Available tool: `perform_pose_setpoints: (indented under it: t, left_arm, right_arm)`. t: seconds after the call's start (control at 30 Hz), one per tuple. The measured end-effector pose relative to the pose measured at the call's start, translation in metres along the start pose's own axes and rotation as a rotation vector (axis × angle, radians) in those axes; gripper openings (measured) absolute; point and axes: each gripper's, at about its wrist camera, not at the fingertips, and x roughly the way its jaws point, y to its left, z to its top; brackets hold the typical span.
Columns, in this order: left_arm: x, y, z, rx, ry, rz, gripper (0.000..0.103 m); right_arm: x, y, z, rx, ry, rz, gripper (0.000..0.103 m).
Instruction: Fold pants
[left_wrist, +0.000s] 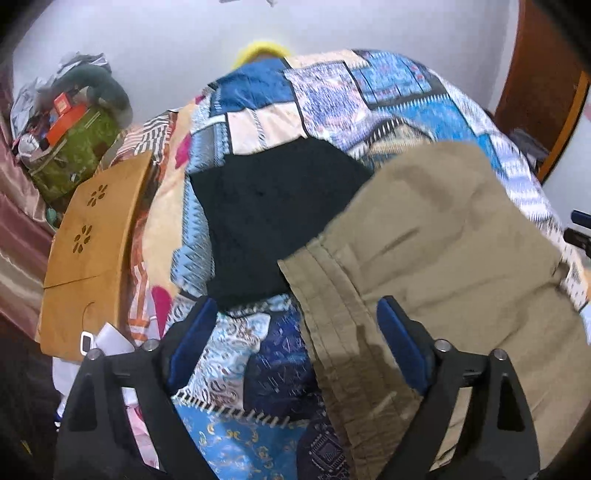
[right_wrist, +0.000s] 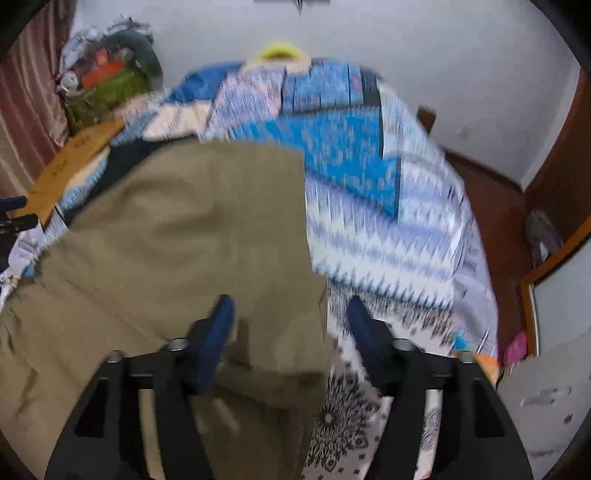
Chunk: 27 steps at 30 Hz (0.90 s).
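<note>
Bed (left_wrist: 388, 92) fills most of both your views, covered by a patchwork quilt (right_wrist: 351, 155) in blues, whites and creams; right wrist view is badly motion-blurred

Khaki pants (left_wrist: 443, 236) lie flat on the quilt, spread across its near half, one long seamed edge running along their left side in your left view. In the right view the pants (right_wrist: 192, 229) take up the left and centre, their right edge straight against the quilt

Black cloth (left_wrist: 273, 206) lies on the quilt just left of the pants, its right edge tucked under or touching them; can't tell which

Wooden board (left_wrist: 92, 240) with flower cut-outs sits at the bed's left side. Green bag (left_wrist: 77, 155) piled with clutter stands behind it, against the white wall

Your left gripper (left_wrist: 295, 317) hangs over the pants' left seam, fingers spread wide, nothing pinched; the seam passes below the gap, pads (left_wrist: 399, 339) clear of the fabric

Your right gripper (right_wrist: 290, 314) hangs over the pants' right edge, fingers apart, not clamped on anything; the left pad (right_wrist: 218, 332) sits over khaki, the right one over quilt. Whether either pad brushes cloth, blur won't let you tell
</note>
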Motion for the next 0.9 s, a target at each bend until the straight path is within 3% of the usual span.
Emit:
perform_pose_setpoints:
  t: [0.07,0.1,0.33,0.63,0.83,0.9]
  left_arm:
    - [0.000,0.007,0.008,-0.029,-0.009,-0.004,0.096]
    - [0.003,0.011,0.012,-0.043,-0.010,-0.005,0.096]
    - [0.046,0.020,0.030,-0.085,0.044,-0.006,0.096]
    - [0.126,0.017,0.031,-0.115,0.194,-0.040,0.096]
    - [0.149,0.010,0.028,-0.110,0.220,-0.095,0.096]
    - [0.154,0.009,0.027,-0.114,0.230,-0.143,0.087]
  right_arm:
    - [-0.012,0.003,0.012,0.002,-0.060,-0.007,0.086]
    - [-0.014,0.005,0.018,0.005,-0.084,-0.007,0.087]
    - [0.008,0.005,0.053,0.025,-0.122,0.009,0.087]
    - [0.084,-0.021,0.076,0.094,-0.022,0.033,0.087]
    - [0.126,-0.028,0.096,0.169,0.011,0.071,0.085]
    - [0.138,-0.024,0.101,0.166,0.010,0.084,0.083]
